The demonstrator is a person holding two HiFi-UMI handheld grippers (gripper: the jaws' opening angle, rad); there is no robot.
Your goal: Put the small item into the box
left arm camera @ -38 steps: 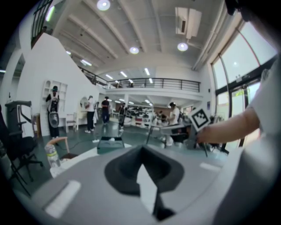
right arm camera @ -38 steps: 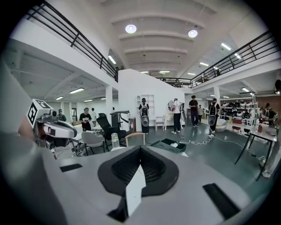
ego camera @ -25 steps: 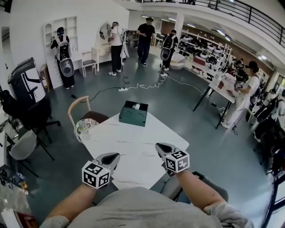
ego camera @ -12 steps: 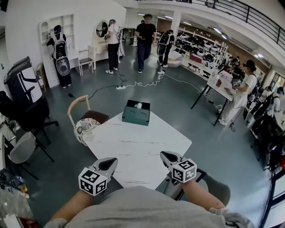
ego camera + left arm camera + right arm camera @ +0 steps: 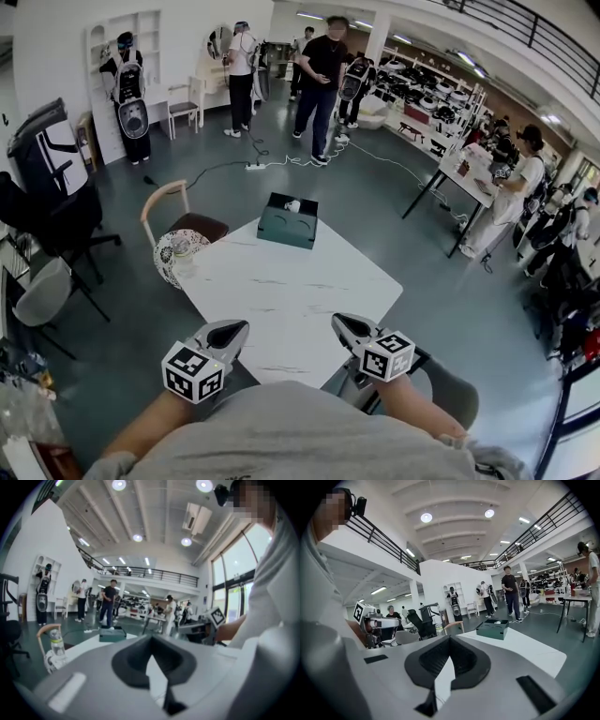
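Our left gripper (image 5: pixel 233 329) and right gripper (image 5: pixel 340 324), both closed and empty, hang low in frame; the small item (image 5: pixel 292 205) seems already inside the box (image 5: pixel 287 228).

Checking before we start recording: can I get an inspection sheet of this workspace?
Surface: white table, faintly veined.
Job's things: green box at the far corner, with a small white item at its top.
Clutter: bottle on the chair by the left edge.
Grippers: left gripper and right gripper both shut and empty, at the near edges.
Cables: white cable and power strip on the floor beyond the table.
Surroundings: people standing, other tables, office chairs.
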